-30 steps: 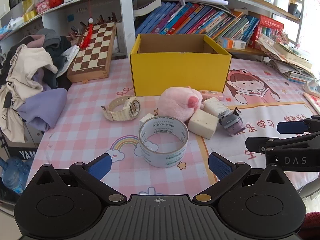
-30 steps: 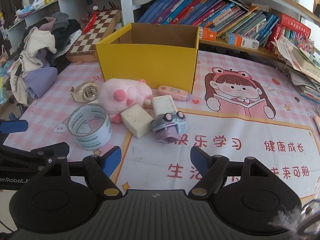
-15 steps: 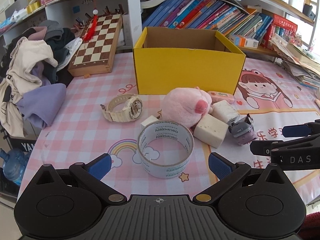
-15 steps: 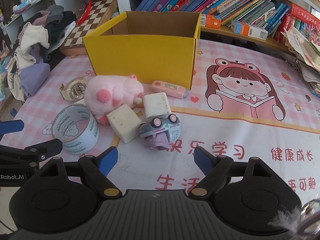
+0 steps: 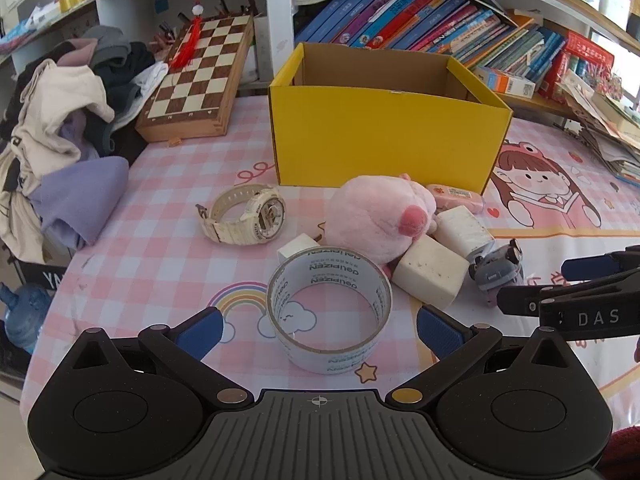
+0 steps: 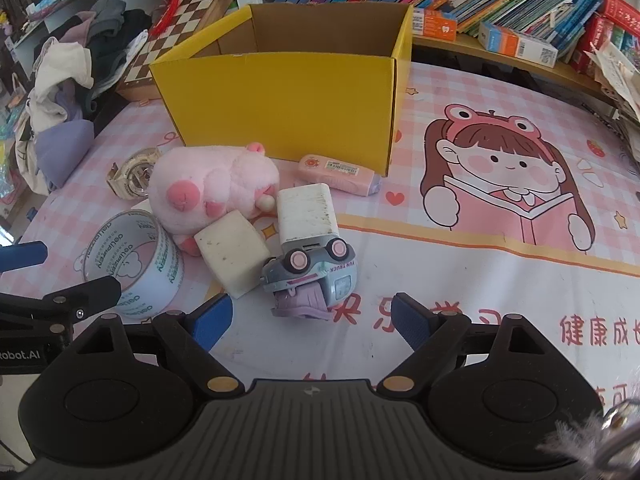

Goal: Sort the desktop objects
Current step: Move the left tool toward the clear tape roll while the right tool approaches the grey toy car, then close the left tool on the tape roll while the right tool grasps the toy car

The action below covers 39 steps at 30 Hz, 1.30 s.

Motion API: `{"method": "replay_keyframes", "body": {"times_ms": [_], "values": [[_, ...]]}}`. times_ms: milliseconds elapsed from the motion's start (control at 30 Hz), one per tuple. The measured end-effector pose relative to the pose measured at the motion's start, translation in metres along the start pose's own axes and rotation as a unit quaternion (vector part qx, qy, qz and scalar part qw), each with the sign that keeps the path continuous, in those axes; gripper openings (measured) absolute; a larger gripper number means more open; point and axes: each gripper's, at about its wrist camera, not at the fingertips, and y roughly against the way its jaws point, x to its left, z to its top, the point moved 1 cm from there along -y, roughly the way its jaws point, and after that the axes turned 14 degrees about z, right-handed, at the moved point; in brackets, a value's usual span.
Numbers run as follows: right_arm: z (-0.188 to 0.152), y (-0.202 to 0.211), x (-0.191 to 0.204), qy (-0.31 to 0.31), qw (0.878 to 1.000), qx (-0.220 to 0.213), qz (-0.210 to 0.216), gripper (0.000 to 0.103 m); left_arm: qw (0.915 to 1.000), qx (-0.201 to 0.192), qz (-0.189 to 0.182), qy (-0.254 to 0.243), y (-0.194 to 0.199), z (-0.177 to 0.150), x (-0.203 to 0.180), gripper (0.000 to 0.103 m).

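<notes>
A yellow cardboard box (image 5: 384, 136) (image 6: 288, 100) stands open at the back of the pink mat. In front of it lie a pink plush pig (image 5: 376, 220) (image 6: 212, 192), a cream watch (image 5: 244, 216), a tape roll (image 5: 329, 312) (image 6: 132, 264), two white blocks (image 6: 232, 252) (image 6: 306, 210), a pink eraser case (image 6: 338, 174) and a grey toy truck (image 6: 312, 276) tipped on its side. My left gripper (image 5: 319, 330) is open, its fingers either side of the tape roll's near edge without touching it. My right gripper (image 6: 312, 320) is opening just short of the truck, with nothing gripped.
A chessboard (image 5: 200, 80) leans at the back left beside a pile of clothes (image 5: 60, 128). Shelves of books (image 5: 440, 28) run behind the box, and papers are stacked at the far right (image 5: 608, 120). The mat's cartoon girl print (image 6: 508, 184) carries no objects.
Both grippers have come forward and a little lower toward the objects; the tape roll and the truck now sit closer to the fingertips. The right jaws have spread wider.
</notes>
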Motion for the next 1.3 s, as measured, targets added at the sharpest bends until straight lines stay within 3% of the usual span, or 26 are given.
{"method": "replay_keyframes", "body": {"times_ms": [967, 1100, 1167, 1233, 1300], "values": [[0.021, -0.033, -0.024, -0.024, 0.999, 0.037, 0.024, 0.083, 0.9982, 0.047, 0.011, -0.035, -0.043, 0.007, -0.017, 0.102], [0.021, -0.035, -0.024, -0.024, 0.998, 0.042, 0.028, 0.078, 0.9979, 0.051, 0.008, -0.039, -0.045, 0.007, -0.020, 0.102], [0.021, -0.036, -0.024, -0.024, 0.998, 0.043, 0.030, 0.073, 0.9977, 0.052, 0.009, -0.042, -0.046, 0.007, -0.021, 0.101], [0.021, -0.036, -0.024, -0.025, 0.998, 0.045, 0.031, 0.060, 0.9976, 0.054, 0.009, -0.043, -0.047, 0.006, -0.020, 0.099], [0.020, -0.036, -0.024, -0.026, 0.998, 0.046, 0.031, 0.060, 0.9975, 0.057, 0.008, -0.040, -0.048, 0.005, -0.019, 0.099]]}}
